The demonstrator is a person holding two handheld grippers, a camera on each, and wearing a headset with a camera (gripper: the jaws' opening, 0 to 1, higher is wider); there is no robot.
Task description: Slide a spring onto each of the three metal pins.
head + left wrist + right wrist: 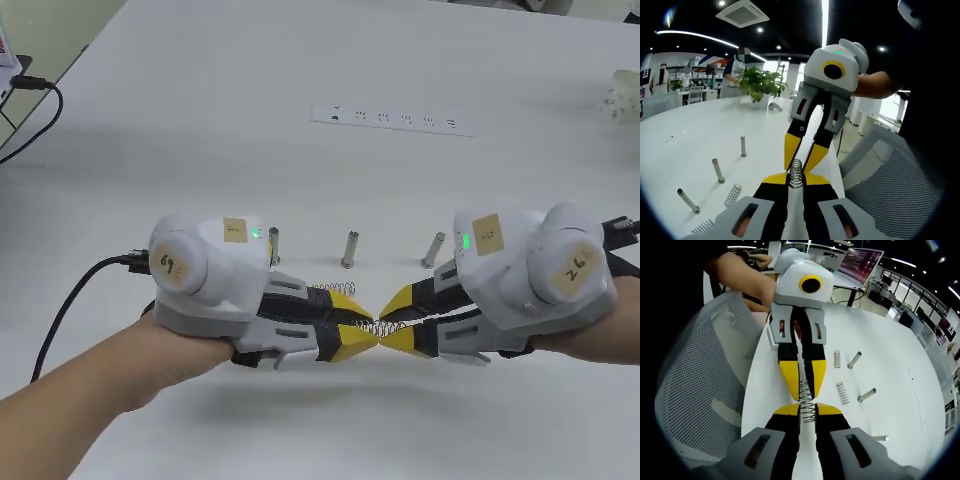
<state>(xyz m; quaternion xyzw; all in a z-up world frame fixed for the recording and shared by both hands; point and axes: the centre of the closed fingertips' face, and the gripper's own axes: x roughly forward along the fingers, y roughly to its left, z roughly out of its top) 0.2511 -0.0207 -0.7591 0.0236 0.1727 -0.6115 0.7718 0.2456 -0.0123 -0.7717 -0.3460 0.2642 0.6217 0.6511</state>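
Fingers of your left gripper (pixel 362 337) and right gripper (pixel 395 330) both clench 1 thin coiled metal spring (pixel 378 326) over the white table (pixel 300 60).

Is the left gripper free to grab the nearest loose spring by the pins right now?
Probably not yet. The left gripper is shut on a held spring that the right gripper also clamps, so its jaws are full. The nearest loose spring lies close on the open table, nothing between.
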